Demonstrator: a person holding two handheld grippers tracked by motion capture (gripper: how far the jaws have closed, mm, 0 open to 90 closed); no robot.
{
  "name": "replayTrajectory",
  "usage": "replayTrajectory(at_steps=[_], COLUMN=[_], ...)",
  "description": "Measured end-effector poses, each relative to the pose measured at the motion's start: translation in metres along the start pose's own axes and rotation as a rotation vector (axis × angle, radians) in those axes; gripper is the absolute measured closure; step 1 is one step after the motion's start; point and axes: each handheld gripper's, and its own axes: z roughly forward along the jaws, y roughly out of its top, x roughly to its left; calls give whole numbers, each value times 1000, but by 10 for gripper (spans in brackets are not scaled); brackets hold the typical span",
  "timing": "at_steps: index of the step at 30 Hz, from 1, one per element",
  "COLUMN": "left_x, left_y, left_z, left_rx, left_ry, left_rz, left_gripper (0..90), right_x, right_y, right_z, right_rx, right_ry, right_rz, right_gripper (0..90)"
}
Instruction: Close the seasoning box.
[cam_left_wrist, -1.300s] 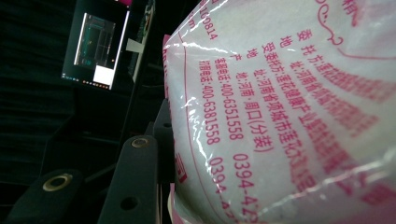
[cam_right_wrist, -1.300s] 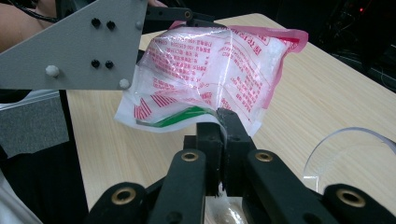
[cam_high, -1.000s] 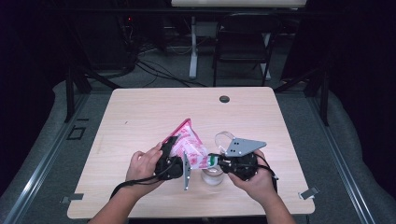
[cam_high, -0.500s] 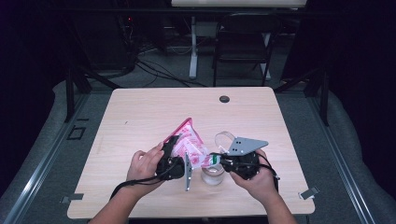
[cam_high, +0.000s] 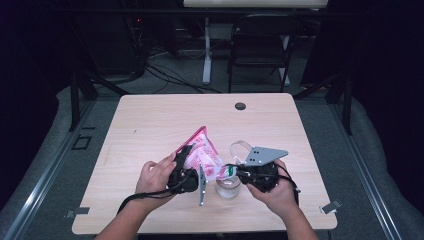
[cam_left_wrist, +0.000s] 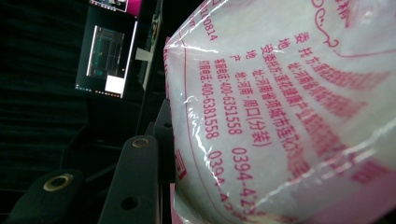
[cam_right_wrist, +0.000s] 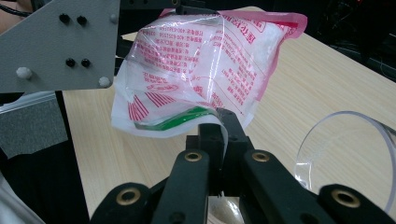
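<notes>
Tabletop (cam_high: 150, 120): bag (cam_high: 202, 155) seemingly between both claws.

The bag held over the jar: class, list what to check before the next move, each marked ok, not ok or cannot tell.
1. Right gripper shut on the bag edge: ok.
2. Left gripper holding the bag: ok.
3. Bag lifted off the table: ok.
4. Jar upright under the bag: ok.
5. Lid off the jar: ok.
6. Bag mouth open: cannot tell.
</notes>
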Motion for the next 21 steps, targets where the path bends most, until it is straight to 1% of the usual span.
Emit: replayTrajectory(at_steps=[3,7,11,12,13,16,21], left_x=[-1,0,2,2,2,2,2], left_y=[0,0,0,0,1,1,3], left_z=[0,-1,-2,-2,-2,-3,-4], left_rx=[1,-8,-9,-6,-10,-8,-5], left_ry=[-1,9,13,9,17,13,15], left_rz=[-4,7,14,9,18,22,24], left_gripper=[618,619,619,619,619,620,620], right_x=[0,1,1,1,1,1,2], right_y=[0,0,0,0,0,0,0], right_z=[0,0,-1,-1,-2,-1,-3], right_rx=[3,-5,-9,-9,-9,-7,-3], right_ry=[-2,-9,-3,-2,-1,0,-13], right_rz=[3,7,11,11,12,11,7], right_gripper=[900,900,900,900,900,900,900])
